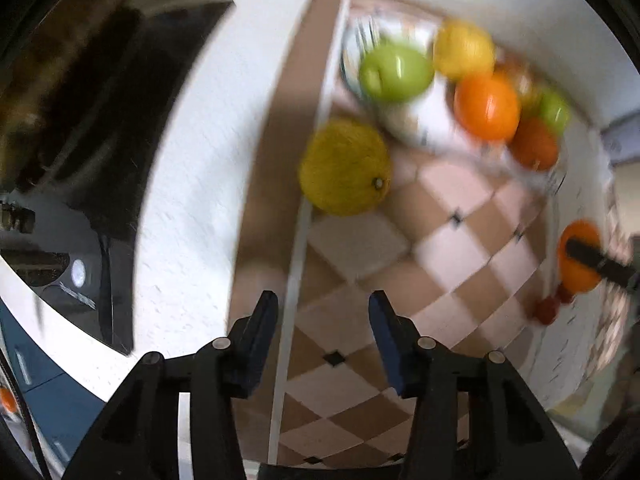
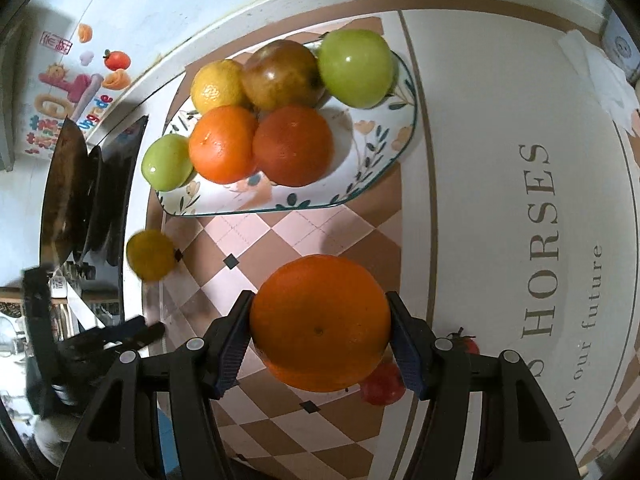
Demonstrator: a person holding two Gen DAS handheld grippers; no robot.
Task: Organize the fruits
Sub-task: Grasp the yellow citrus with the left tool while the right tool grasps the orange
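A floral plate (image 2: 384, 152) carries a lemon (image 2: 218, 86), a brownish apple (image 2: 282, 74), a big green apple (image 2: 356, 68), two oranges (image 2: 222, 144) and a small green apple (image 2: 168, 162). My right gripper (image 2: 320, 296) is shut on a large orange (image 2: 320, 324), held above the checked cloth (image 2: 280, 248) in front of the plate. A yellow citrus fruit (image 1: 346, 166) lies alone on the cloth near its left edge. My left gripper (image 1: 324, 298) stands open and empty, some way short of that fruit. The left wrist view is blurred by motion.
A black cooktop (image 1: 100, 140) with a dark pan (image 2: 76, 184) borders the white counter on the left. Two small red tomatoes (image 2: 382, 384) lie under the held orange. A white mat with lettering (image 2: 520, 200) covers the right side.
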